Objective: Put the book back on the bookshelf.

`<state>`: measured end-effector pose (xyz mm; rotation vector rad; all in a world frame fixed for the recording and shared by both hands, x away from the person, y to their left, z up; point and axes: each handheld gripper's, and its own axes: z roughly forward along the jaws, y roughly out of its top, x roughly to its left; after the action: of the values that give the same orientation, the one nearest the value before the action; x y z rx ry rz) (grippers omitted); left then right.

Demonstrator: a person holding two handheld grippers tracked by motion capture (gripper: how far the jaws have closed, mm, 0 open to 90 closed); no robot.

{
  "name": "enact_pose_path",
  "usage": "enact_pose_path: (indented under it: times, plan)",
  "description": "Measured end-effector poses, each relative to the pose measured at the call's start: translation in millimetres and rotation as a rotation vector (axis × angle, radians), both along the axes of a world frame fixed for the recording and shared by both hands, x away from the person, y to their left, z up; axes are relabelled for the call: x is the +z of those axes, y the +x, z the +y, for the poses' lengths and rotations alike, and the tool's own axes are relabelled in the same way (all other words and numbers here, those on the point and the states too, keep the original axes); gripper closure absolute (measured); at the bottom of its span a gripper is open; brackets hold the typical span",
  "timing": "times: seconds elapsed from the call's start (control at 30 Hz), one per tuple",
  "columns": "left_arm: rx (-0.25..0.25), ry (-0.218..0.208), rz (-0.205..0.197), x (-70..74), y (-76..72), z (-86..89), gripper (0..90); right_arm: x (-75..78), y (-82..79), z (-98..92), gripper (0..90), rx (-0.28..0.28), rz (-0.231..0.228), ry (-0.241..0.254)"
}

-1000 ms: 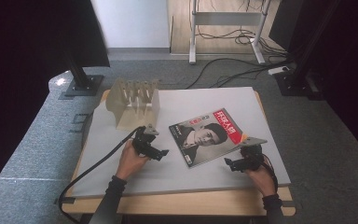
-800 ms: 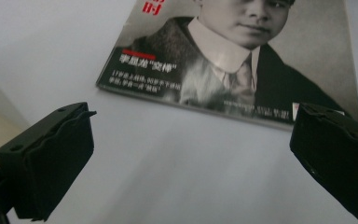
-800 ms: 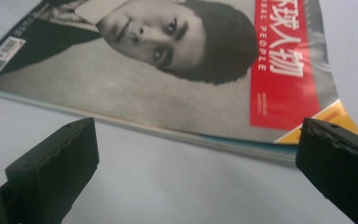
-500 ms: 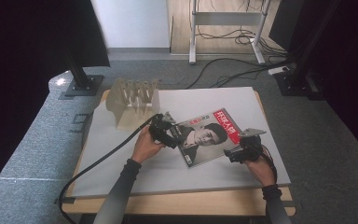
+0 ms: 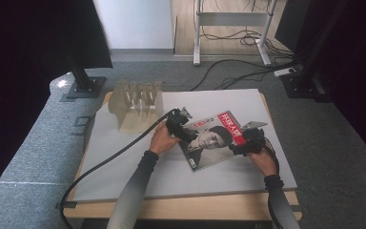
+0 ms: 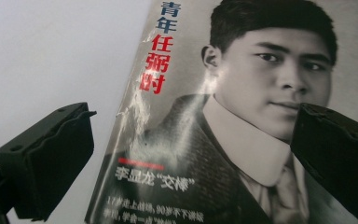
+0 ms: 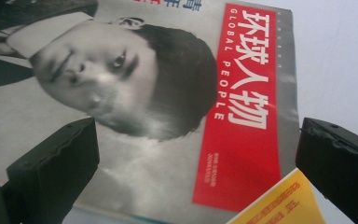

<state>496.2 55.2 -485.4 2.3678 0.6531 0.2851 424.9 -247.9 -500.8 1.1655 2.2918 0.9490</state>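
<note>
A magazine (image 5: 214,139) with a black-and-white portrait cover and a red title band lies flat and askew on the grey table mat (image 5: 124,157). My left gripper (image 5: 185,130) hovers over the magazine's left edge, jaws wide apart; in the left gripper view the magazine (image 6: 223,121) lies between and below the left gripper (image 6: 191,154). My right gripper (image 5: 246,143) sits at the magazine's right edge, also open. In the right gripper view the red band (image 7: 244,112) lies between the jaws of the right gripper (image 7: 196,163), with a yellow corner (image 7: 279,205) at the bottom.
A pale wooden slotted rack (image 5: 136,102) stands at the mat's back left. The left gripper's black cable (image 5: 105,162) trails across the mat toward the front left. Stand bases (image 5: 86,88) and floor cables (image 5: 233,71) lie beyond the table.
My left gripper moved right and forward from the bare mat onto the magazine's left edge. The right gripper shifted slightly forward along the magazine's right edge. The magazine stays put.
</note>
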Motion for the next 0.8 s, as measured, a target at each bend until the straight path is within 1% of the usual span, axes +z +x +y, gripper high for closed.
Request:
enact_pose_path:
  times: [0.03, 0.1, 0.2, 0.27, 0.3, 0.33, 0.37, 0.4, 0.43, 0.57, 0.63, 0.7, 0.73, 0.77, 0.8]
  plan:
    - [0.005, 0.0, 0.003, -2.6, 2.7, -0.2, 0.0, 0.0, 0.0, 0.0, 0.0, 0.0, 0.0, 0.0]
    - [0.019, 0.01, 0.008, -10.7, 10.8, 2.0, 0.0, -3.3, 7.5, -2.5, 0.0, -0.008, 0.004, -0.003]
    - [0.025, 0.02, 0.009, -16.5, 14.3, 2.7, 0.0, -6.5, 12.3, -4.8, 0.0, -0.016, 0.007, 0.001]
    - [0.024, 0.034, 0.026, -22.9, 17.2, 2.8, 0.0, -10.6, 16.4, -6.5, 0.0, -0.02, 0.014, 0.006]
    - [0.023, 0.04, 0.027, -25.9, 18.6, 2.9, 0.0, -15.0, 19.7, -7.4, 0.0, -0.022, 0.03, 0.013]
    - [0.022, 0.038, 0.052, -31.9, 20.8, 2.8, 0.0, -17.1, 21.0, -7.6, 0.0, -0.024, 0.034, 0.013]
    - [0.021, 0.019, 0.063, -33.7, 22.1, 3.5, 0.0, -19.1, 22.2, -7.9, 0.0, -0.023, 0.036, 0.015]
    - [0.021, 0.019, 0.063, -33.7, 22.1, 3.5, 0.0, -19.1, 22.2, -7.9, 0.0, -0.023, 0.036, 0.015]
    - [0.023, 0.011, 0.072, -34.7, 23.4, 4.3, 0.0, -22.5, 23.7, -8.7, 0.0, -0.026, 0.044, 0.018]
    - [0.021, -0.023, 0.092, -38.2, 25.4, 4.5, 0.0, -27.6, 26.4, -11.7, 0.0, -0.03, 0.054, 0.021]
    - [0.018, -0.028, 0.084, -38.9, 23.8, 4.7, 0.0, -29.7, 27.7, -14.0, 0.0, -0.034, 0.049, 0.038]
    - [0.016, -0.036, 0.082, -39.5, 21.8, 4.9, 0.0, -29.8, 27.6, -13.8, 0.0, -0.033, 0.05, 0.034]
    - [0.006, -0.033, 0.082, -39.4, 18.5, 4.4, 0.0, -29.4, 27.2, -12.5, 0.0, -0.016, 0.052, 0.03]
    - [0.006, -0.033, 0.082, -39.4, 18.5, 4.4, 0.0, -29.4, 27.2, -12.5, 0.0, -0.016, 0.052, 0.03]
    - [0.008, -0.031, 0.079, -39.4, 16.9, 4.3, 0.0, -29.0, 26.6, -11.3, 0.0, -0.002, 0.058, 0.027]
